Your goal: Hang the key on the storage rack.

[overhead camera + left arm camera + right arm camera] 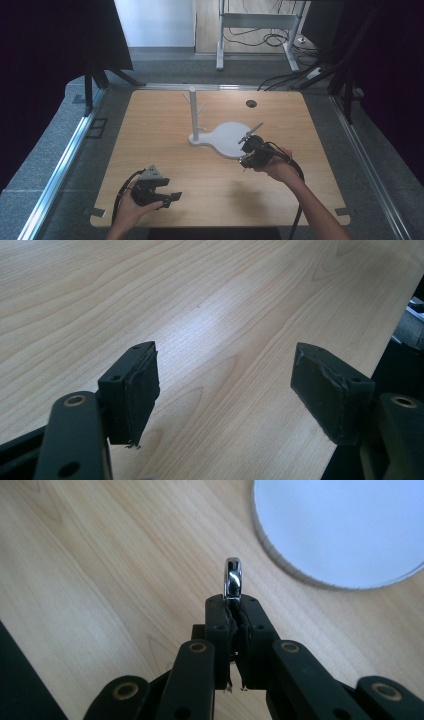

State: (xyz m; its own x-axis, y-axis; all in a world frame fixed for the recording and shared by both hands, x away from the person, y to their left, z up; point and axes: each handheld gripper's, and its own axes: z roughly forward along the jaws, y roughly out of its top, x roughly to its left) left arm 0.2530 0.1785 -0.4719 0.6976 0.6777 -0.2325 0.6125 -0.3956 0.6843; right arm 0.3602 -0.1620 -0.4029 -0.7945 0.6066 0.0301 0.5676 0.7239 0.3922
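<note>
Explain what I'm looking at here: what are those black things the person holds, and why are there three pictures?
A person sits at a wooden table and holds a hand-worked grasping tool in each hand. The high view comes from a camera above the table. The other two come from small cameras riding on each tool, looking along its two black fingers.

The left gripper rests near the table's front edge, its fingers spread apart with nothing between them. The right gripper is pinched shut on a thin shiny metal piece; what it is exactly I cannot tell. On the table stands a white stand with a round base and an upright post bearing short pegs.
</note>
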